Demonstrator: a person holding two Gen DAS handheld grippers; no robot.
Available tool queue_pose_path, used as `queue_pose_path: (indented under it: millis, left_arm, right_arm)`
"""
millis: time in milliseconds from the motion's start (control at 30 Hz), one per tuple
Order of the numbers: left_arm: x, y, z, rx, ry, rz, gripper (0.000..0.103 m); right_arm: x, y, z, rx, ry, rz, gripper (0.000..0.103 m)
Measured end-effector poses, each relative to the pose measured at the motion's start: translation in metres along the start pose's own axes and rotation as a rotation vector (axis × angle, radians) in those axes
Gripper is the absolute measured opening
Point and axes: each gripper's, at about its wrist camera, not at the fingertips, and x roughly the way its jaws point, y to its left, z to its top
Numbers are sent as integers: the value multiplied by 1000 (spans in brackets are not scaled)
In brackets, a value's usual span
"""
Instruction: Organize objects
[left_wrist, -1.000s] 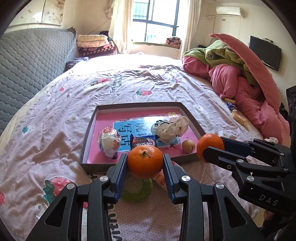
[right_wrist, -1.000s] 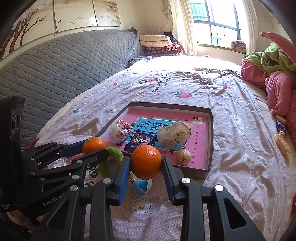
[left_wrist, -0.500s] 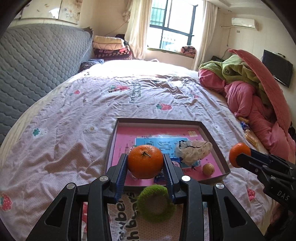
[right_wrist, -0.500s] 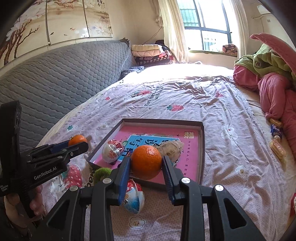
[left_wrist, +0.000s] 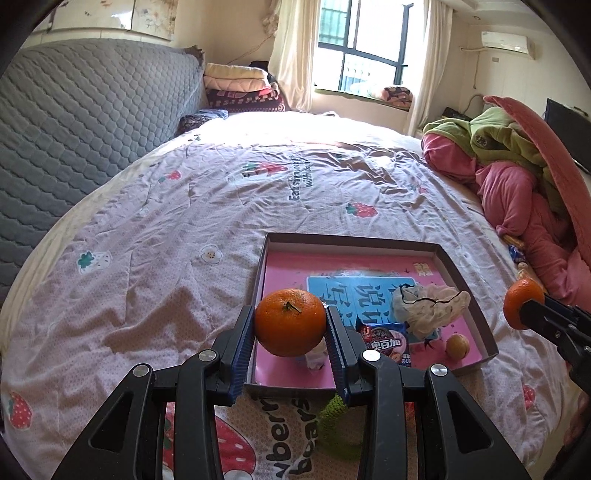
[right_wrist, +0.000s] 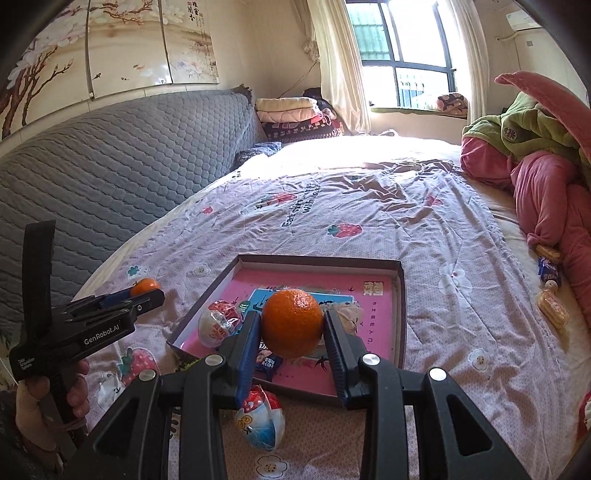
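My left gripper (left_wrist: 290, 328) is shut on an orange (left_wrist: 290, 322) and holds it above the near left corner of the pink-lined box tray (left_wrist: 369, 242). My right gripper (right_wrist: 291, 326) is shut on a second orange (right_wrist: 292, 323), raised over the tray's (right_wrist: 317, 258) near side. The tray holds a snack packet (left_wrist: 386, 341), a crumpled white bag (left_wrist: 428, 304), a small round fruit (left_wrist: 457, 346) and a foil egg (right_wrist: 218, 325). The right gripper's orange also shows at the right of the left wrist view (left_wrist: 519, 304); the left one shows at the left of the right wrist view (right_wrist: 144, 286).
A green fuzzy ring (left_wrist: 334, 424) and a second foil egg (right_wrist: 260, 419) lie on the bedspread in front of the tray. Pink and green bedding (left_wrist: 517, 173) is heaped at the right. A grey quilted headboard (right_wrist: 110, 162) runs along the left. Small snacks (right_wrist: 552, 306) lie at the right edge.
Both grippers have risen and drawn back with their oranges. The tray now sits lower and farther right in the left wrist view; the two grippers have moved apart.
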Motion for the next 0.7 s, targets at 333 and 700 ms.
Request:
queue_pose_path:
  millis: [333, 700]
  left_arm:
    - [33, 1, -17, 11, 85, 14, 38]
    - [51, -1, -27, 27, 134, 11, 38]
  right_arm:
    - [29, 4, -17, -16, 80, -12, 35]
    - [55, 6, -30, -23, 149, -17, 35]
